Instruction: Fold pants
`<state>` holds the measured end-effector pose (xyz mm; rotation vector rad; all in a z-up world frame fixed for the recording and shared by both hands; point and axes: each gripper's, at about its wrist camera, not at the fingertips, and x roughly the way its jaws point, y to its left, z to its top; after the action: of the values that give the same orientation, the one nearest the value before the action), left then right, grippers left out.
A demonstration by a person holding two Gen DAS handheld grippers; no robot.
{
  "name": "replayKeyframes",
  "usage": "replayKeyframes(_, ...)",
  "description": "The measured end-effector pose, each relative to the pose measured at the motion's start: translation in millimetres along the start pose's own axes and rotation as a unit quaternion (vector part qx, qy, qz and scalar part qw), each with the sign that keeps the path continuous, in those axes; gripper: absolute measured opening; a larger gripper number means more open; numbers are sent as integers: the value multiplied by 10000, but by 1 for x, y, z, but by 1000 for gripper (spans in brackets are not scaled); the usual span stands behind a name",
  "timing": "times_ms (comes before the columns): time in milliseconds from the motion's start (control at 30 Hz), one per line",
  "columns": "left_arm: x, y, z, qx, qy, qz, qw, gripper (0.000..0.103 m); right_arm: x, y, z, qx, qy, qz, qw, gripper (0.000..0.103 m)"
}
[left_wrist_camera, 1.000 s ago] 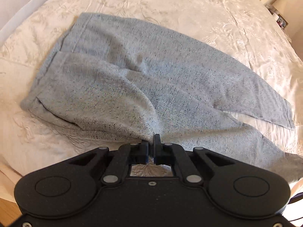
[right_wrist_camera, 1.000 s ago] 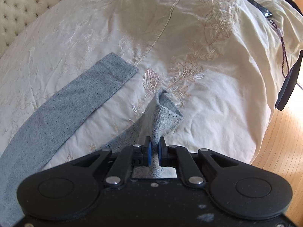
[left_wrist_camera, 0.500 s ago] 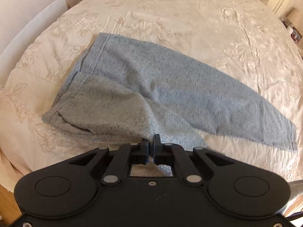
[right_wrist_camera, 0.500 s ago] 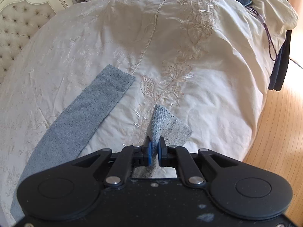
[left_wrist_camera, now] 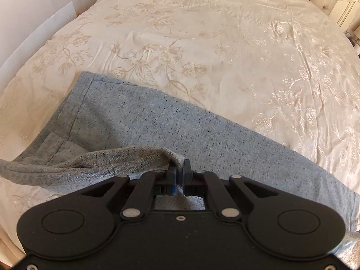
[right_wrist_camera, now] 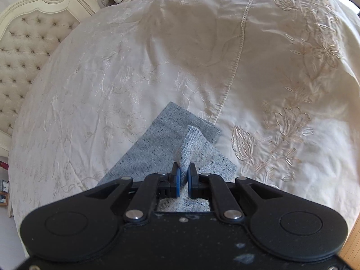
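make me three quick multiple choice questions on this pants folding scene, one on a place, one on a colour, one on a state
1. Where do the pants lie?
A. on a bedspread
B. on a wooden floor
C. in a basket

2. What colour are the pants?
A. red
B. speckled grey
C. black

3. How is the right gripper?
A. wide open
B. shut on nothing
C. shut on pants fabric

Answers: 1 A, the cream embroidered bedspread surrounds them; 2 B, grey knit with dark flecks; 3 C, a fold of cloth stands pinched between its pads.
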<state>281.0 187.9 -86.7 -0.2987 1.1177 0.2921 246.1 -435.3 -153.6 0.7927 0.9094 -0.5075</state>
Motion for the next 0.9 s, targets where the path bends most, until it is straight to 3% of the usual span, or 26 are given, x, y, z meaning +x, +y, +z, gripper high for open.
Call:
replayKeyframes(400, 76, -51, 47, 211, 180, 187, 9994, 6, 86, 34, 44, 84, 183, -262, 9995, 8)
replayKeyframes(900, 134, -66, 62, -105, 524, 401, 9978, 6, 152, 48, 67, 213, 437, -484, 9976, 8)
